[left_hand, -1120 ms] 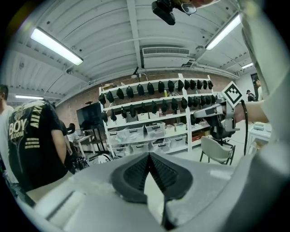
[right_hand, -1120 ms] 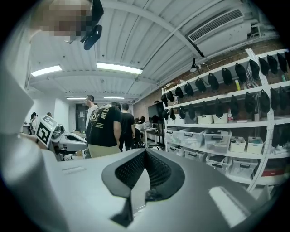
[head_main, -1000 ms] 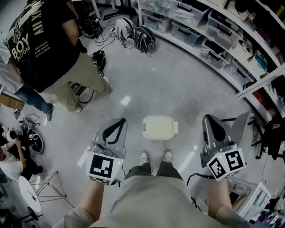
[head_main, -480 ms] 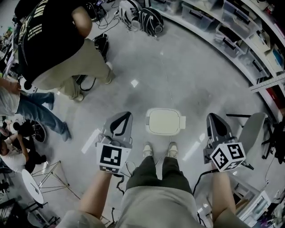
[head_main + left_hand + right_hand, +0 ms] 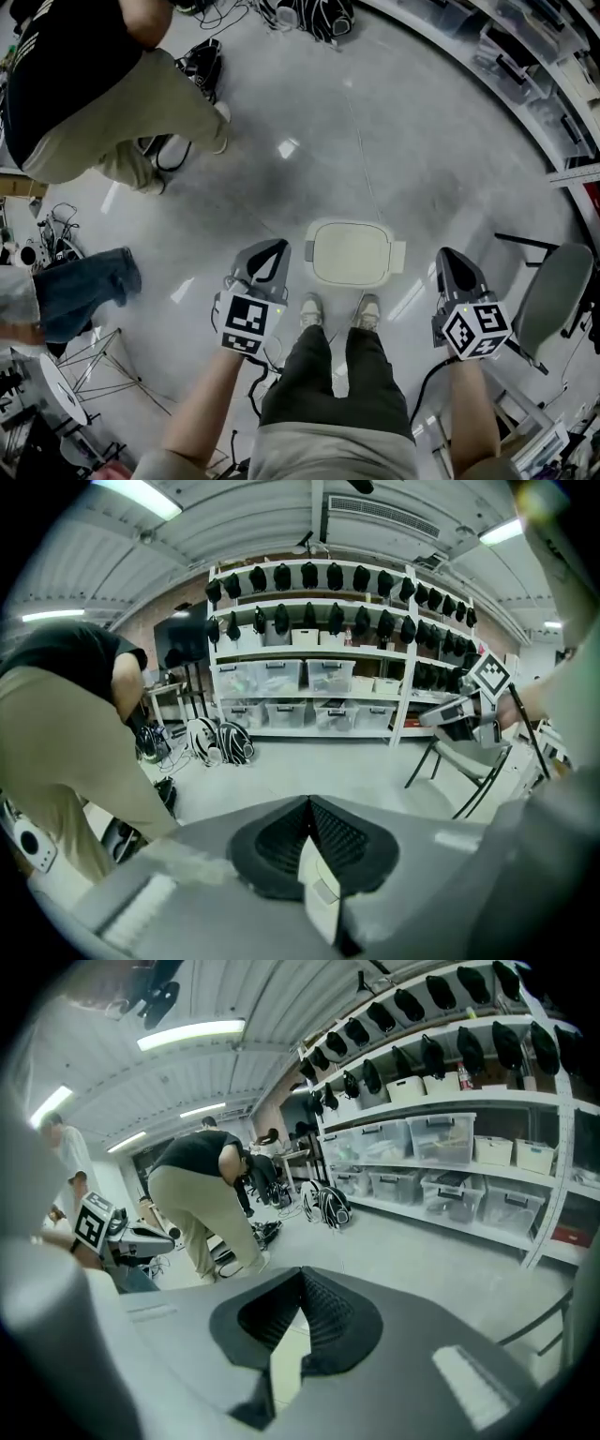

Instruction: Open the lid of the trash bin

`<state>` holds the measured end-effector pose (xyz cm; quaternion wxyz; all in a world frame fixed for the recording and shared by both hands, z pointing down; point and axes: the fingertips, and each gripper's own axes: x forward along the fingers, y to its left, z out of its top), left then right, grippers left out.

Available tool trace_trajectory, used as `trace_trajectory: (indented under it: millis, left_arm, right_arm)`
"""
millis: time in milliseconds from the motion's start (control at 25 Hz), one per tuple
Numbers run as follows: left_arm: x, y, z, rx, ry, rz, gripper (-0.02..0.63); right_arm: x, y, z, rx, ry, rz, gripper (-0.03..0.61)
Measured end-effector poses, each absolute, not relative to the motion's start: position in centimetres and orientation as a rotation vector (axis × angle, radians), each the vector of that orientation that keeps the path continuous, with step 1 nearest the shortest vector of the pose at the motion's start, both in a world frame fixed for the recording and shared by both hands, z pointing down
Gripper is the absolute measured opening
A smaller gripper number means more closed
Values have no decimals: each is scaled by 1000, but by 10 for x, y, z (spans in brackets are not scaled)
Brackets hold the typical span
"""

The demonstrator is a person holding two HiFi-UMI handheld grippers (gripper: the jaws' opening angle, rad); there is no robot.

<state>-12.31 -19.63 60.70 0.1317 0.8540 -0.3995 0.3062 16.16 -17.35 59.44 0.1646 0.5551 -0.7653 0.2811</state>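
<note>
The trash bin stands on the floor just ahead of my shoes, its pale rounded-square lid lying flat and closed. My left gripper hovers left of the bin, level with its near edge, jaws shut on nothing. My right gripper hangs to the bin's right, a little farther off, also shut and empty. Neither touches the bin. The left gripper view shows its own closed jaws aimed at the shelves, with no bin in sight. In the right gripper view the jaws meet at the tips.
A person in a black shirt and khaki trousers bends over at upper left. Another person's jeans leg and a wire stand are at left. A grey folding chair stands at right. Shelves with bins curve along the far side.
The view has tilted further down and forward. The bin now sits lower and closer between the grippers. Both grippers stay shut beside it. The lid has not moved.
</note>
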Motion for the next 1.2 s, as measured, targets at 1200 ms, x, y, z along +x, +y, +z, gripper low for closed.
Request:
trace_trajectory:
  millis: [1200]
  left_arm:
    - [-127,-152,947,2003,-951,1002,2]
  right_arm:
    - [222,-123,883,1590,-1880,1007,3]
